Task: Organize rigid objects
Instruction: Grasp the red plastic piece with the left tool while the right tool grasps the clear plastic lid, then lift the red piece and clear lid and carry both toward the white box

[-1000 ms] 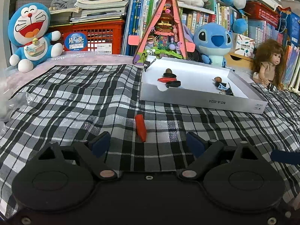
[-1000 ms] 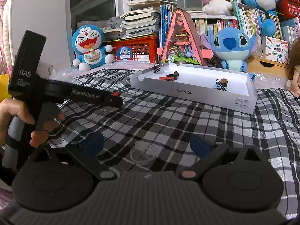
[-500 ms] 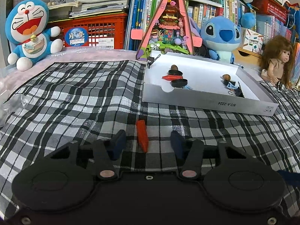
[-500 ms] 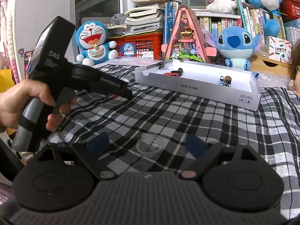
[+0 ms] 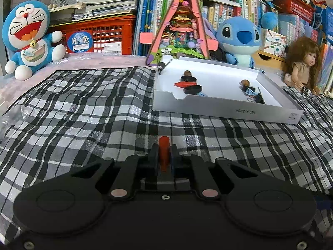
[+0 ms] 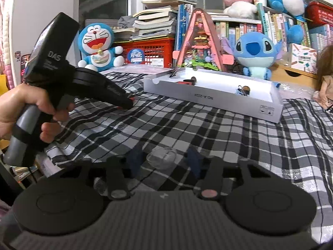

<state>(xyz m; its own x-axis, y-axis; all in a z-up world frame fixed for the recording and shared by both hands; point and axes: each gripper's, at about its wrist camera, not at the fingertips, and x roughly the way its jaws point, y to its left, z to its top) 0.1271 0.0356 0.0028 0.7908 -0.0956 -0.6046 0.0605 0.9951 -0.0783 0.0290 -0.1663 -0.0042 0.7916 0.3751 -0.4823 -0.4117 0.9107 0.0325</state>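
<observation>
A small red block (image 5: 164,145) stands on edge on the checked cloth, and my left gripper (image 5: 164,156) is shut on it, with its top poking out past the fingertips. In the right wrist view a hand holds that left gripper (image 6: 129,102) low over the cloth at the left. A small clear plastic cup (image 6: 162,158) lies on the cloth between the fingers of my right gripper (image 6: 164,160). Its jaws are closing, and a thin gap still shows on each side of the cup. The white tray (image 5: 229,110) further back holds black caps, a red piece and brown balls.
Behind the tray stand a pink triangular toy house (image 5: 183,27), a blue plush (image 5: 241,39) and a doll (image 5: 301,62). A blue-and-white cat plush (image 5: 27,39) and a red crate (image 5: 100,37) are at the back left. Crinkled plastic (image 5: 14,116) lies at the cloth's left edge.
My left gripper's jaws have closed from wide apart onto the red block. My right gripper's jaws have narrowed around the clear cup. The hand has tipped the left gripper down toward the cloth.
</observation>
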